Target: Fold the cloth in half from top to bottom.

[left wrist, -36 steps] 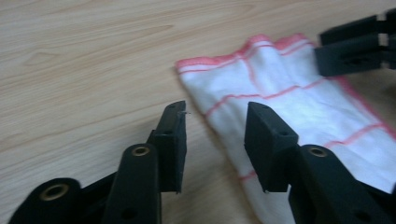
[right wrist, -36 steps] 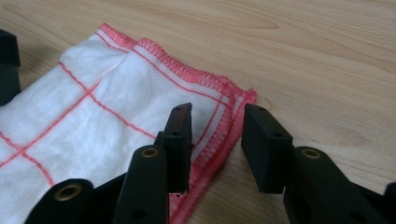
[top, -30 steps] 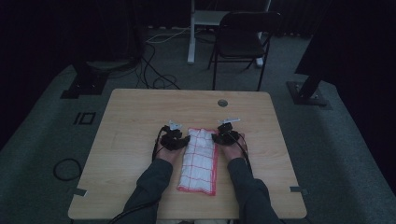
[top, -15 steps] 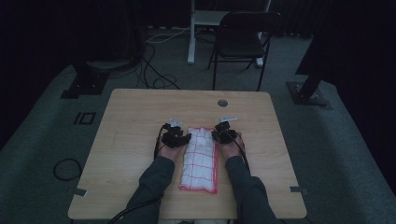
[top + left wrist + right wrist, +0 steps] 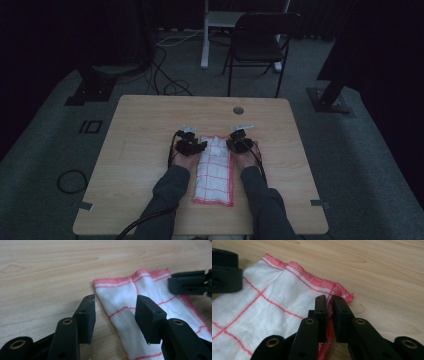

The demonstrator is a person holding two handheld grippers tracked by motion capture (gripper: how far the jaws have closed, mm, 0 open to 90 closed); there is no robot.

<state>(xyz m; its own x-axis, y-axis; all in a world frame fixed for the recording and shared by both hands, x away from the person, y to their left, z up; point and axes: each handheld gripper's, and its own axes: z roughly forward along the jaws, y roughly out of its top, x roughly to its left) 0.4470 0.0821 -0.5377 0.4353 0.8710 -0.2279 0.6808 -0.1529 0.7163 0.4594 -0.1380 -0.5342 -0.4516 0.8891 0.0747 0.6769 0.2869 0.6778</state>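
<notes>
While I watch from above, the folded cloth [image 5: 215, 170] lies lengthwise on the surface [image 5: 140, 130] between my two tools. My right hand-held gripper [image 5: 330, 305] has just closed its jaws; they pinch the cloth's red-stitched far corner between them. My left hand-held gripper [image 5: 115, 311] stands about half open and has just widened: the cloth's opposite far corner lies between its jaws, one pad over the fabric, the other over bare wood, neither pressing.

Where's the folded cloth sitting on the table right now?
In the high view the cloth lies lengthwise on the table, near its front edge, between the left gripper and the right gripper.
</notes>
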